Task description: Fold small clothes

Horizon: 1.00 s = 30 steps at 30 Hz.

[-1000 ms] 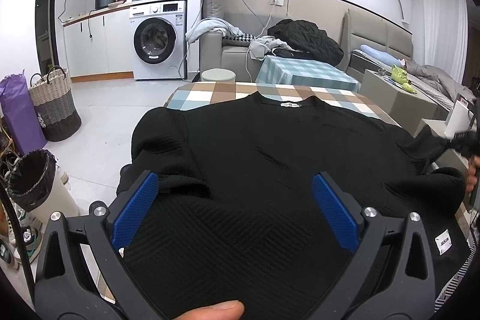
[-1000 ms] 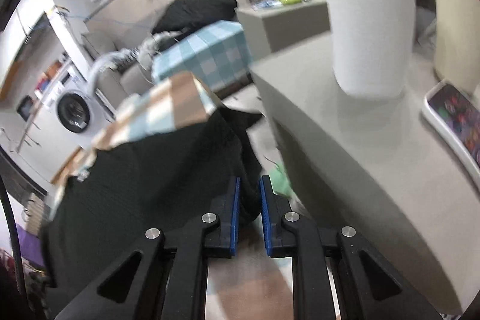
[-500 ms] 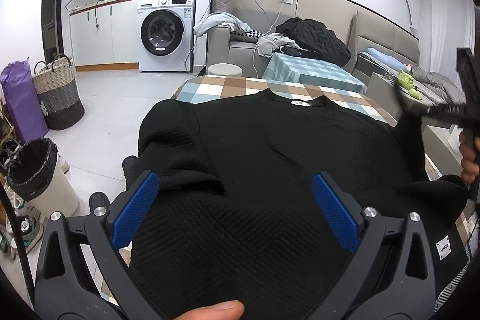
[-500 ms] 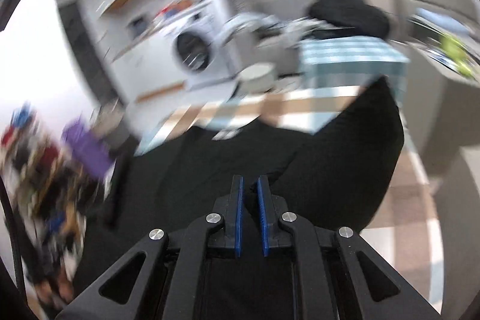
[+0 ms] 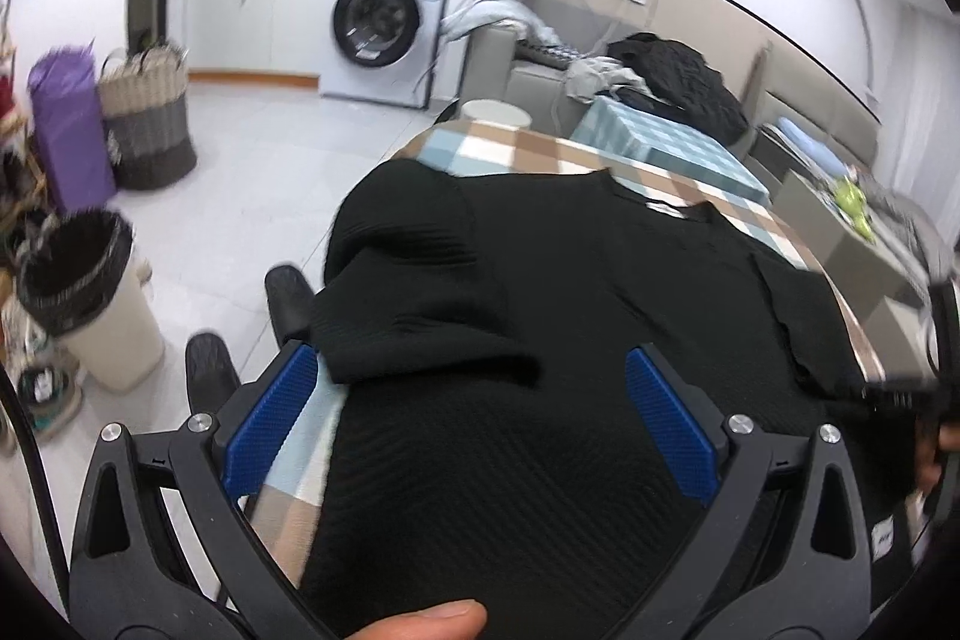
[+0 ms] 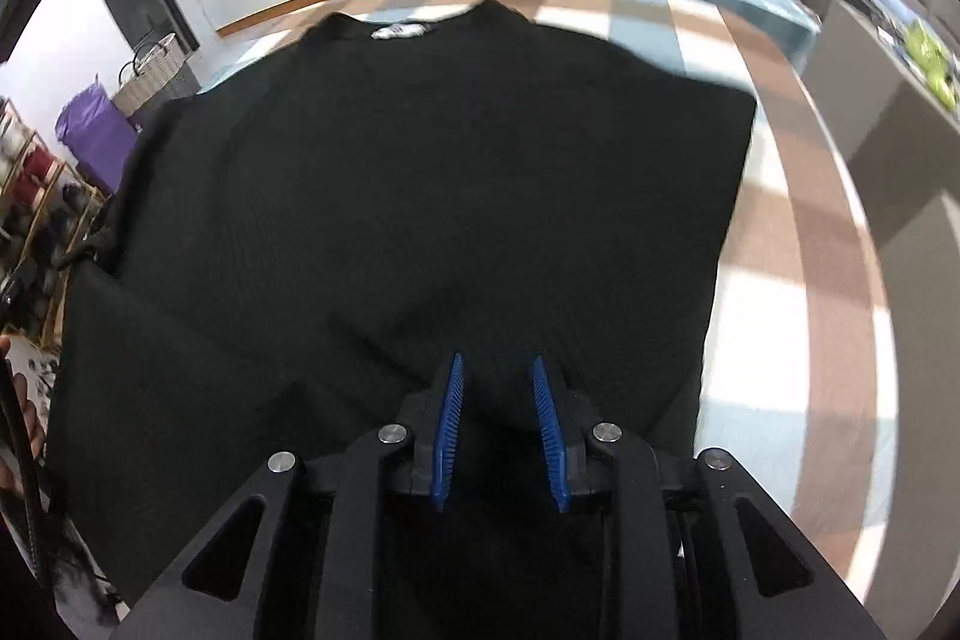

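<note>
A black knit sweater (image 5: 540, 316) lies spread on the checked tablecloth (image 5: 528, 154), neck label at the far side. Its left sleeve is folded in over the body, and in the right wrist view the right side (image 6: 420, 172) is folded in too, with a straight edge. My left gripper (image 5: 474, 418) is wide open just above the sweater's near left part, holding nothing. My right gripper (image 6: 498, 400) is partly open over the sweater's near hem, with black fabric showing between the blue pads (image 6: 451, 418); it no longer pinches the cloth.
The table's right edge (image 6: 840, 232) drops to a grey cabinet. On the floor to the left stand a lined bin (image 5: 84, 292), a woven basket (image 5: 144, 124) and a purple bag. A washing machine (image 5: 378, 28) and a sofa with clothes are behind.
My right gripper carried the right sleeve up and across onto the sweater's body, then opened and let it go. My left gripper stayed open and shifted slightly left.
</note>
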Motion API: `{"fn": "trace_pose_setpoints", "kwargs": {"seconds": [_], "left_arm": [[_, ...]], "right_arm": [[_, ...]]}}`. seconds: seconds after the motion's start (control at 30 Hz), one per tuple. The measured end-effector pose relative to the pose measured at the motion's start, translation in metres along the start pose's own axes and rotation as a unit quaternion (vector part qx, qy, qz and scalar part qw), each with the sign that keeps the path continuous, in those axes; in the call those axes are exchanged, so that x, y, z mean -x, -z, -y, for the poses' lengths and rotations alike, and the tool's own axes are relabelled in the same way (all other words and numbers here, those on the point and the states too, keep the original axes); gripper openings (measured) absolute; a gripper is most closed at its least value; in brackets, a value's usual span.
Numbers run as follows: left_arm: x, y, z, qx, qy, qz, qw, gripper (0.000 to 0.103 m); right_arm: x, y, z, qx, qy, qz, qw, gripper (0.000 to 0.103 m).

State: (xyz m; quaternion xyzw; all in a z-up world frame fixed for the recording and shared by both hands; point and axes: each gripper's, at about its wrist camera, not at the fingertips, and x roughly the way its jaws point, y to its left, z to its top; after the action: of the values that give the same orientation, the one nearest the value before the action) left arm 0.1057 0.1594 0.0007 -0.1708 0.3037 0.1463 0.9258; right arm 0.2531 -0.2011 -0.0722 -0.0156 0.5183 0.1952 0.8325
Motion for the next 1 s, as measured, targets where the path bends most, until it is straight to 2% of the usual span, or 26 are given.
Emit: {"fn": "trace_pose_setpoints", "kwargs": {"seconds": [0.1,0.13,0.17,0.2,0.33,0.43,0.5,0.57,0.63,0.77,0.83,0.9,0.93,1.0], "left_arm": [[-0.010,-0.004,-0.024,0.039,-0.008,-0.013,0.9991,0.102],[-0.012,-0.006,-0.032,0.050,-0.013,-0.015,0.9985,0.102],[-0.016,-0.007,-0.038,0.061,-0.015,-0.018,0.9979,0.100],[-0.017,-0.008,-0.045,0.067,-0.013,-0.022,0.9974,0.097],[-0.027,-0.013,-0.071,0.101,-0.004,-0.037,0.9942,0.089],[-0.037,-0.017,-0.095,0.148,0.014,-0.052,0.9876,0.086],[-0.045,-0.019,-0.106,0.179,0.030,-0.070,0.9810,0.077],[-0.054,-0.020,-0.110,0.204,0.051,-0.092,0.9733,0.073],[-0.059,-0.021,-0.109,0.209,0.070,-0.102,0.9700,0.068],[-0.067,-0.023,-0.096,0.178,0.046,-0.114,0.9764,0.064],[-0.070,-0.020,-0.090,0.172,0.032,-0.120,0.9773,0.057],[-0.078,-0.016,-0.087,0.170,0.023,-0.134,0.9760,0.037],[-0.080,-0.014,-0.086,0.172,0.029,-0.134,0.9754,0.031],[-0.082,-0.012,-0.087,0.174,0.035,-0.121,0.9767,0.015]], "right_arm": [[0.011,0.012,0.014,-0.052,-0.034,0.040,0.997,0.033],[0.017,0.017,0.017,-0.066,-0.042,0.058,0.995,0.041],[0.022,0.020,0.017,-0.074,-0.047,0.071,0.994,0.045],[0.030,0.026,0.018,-0.085,-0.057,0.091,0.991,0.045],[0.047,0.037,0.021,-0.096,-0.093,0.122,0.984,0.047],[0.058,0.041,0.023,-0.100,-0.110,0.137,0.979,0.052],[0.061,0.038,0.026,-0.104,-0.115,0.139,0.978,0.053],[0.072,0.041,0.023,-0.107,-0.117,0.148,0.976,0.053],[0.071,0.038,0.020,-0.107,-0.117,0.153,0.976,0.054],[0.072,0.038,0.025,-0.110,-0.119,0.156,0.974,0.054],[0.070,0.039,0.026,-0.114,-0.123,0.154,0.974,0.054],[0.064,0.039,0.027,-0.113,-0.120,0.151,0.975,0.054],[0.064,0.039,0.027,-0.113,-0.120,0.149,0.975,0.054],[0.060,0.038,0.027,-0.116,-0.123,0.144,0.975,0.054]]}}
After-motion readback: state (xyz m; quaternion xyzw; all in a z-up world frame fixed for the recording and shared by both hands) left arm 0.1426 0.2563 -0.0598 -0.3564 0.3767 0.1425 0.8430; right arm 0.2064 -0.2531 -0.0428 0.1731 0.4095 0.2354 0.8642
